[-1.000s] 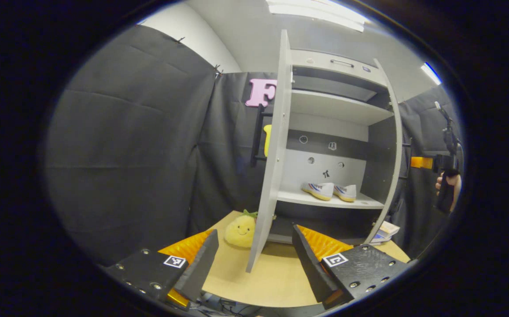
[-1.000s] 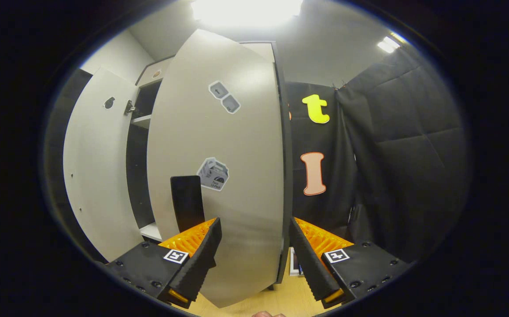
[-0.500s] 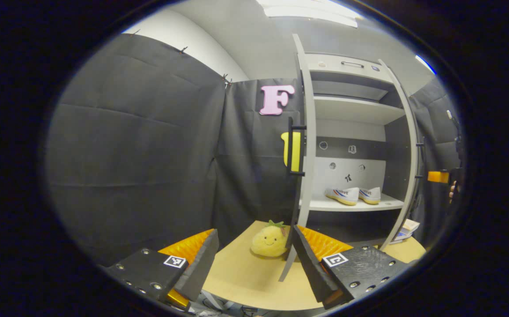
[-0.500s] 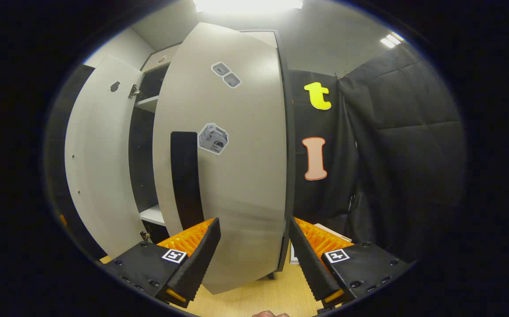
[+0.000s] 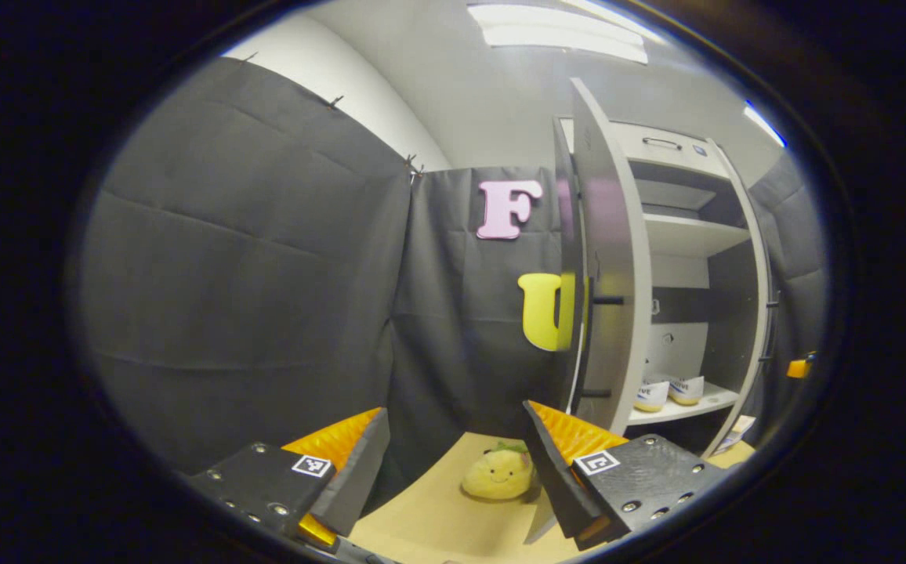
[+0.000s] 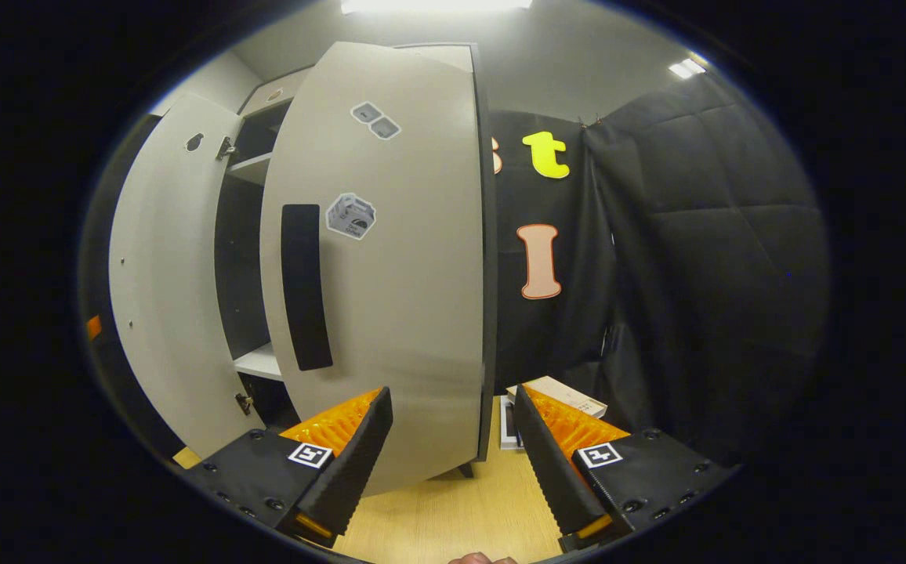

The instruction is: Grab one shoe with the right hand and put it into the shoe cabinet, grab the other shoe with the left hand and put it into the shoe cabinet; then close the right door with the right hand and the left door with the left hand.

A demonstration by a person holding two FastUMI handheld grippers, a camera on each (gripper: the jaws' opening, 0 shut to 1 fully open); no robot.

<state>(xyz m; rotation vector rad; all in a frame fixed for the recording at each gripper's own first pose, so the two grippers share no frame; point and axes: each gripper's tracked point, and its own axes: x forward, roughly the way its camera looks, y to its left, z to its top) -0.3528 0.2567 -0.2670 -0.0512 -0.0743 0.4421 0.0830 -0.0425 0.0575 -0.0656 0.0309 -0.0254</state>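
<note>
Both shoes (image 5: 668, 392) shelved, both my grippers' jaws apart and empty; right door (image 6: 390, 266) looks partly swung, so I push it home next.

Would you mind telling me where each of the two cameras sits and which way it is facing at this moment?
Left gripper view: rides on the left gripper, looking past its own open fingers at the left door, half open, the shoes on the shelf behind it, and a plush toy on the table.
Right gripper view: rides on the right gripper, open, facing the outer face of the right door; a fingertip shows at the bottom edge.
Shared: both show the shoe cabinet and the left door, seen from opposite sides.
</note>
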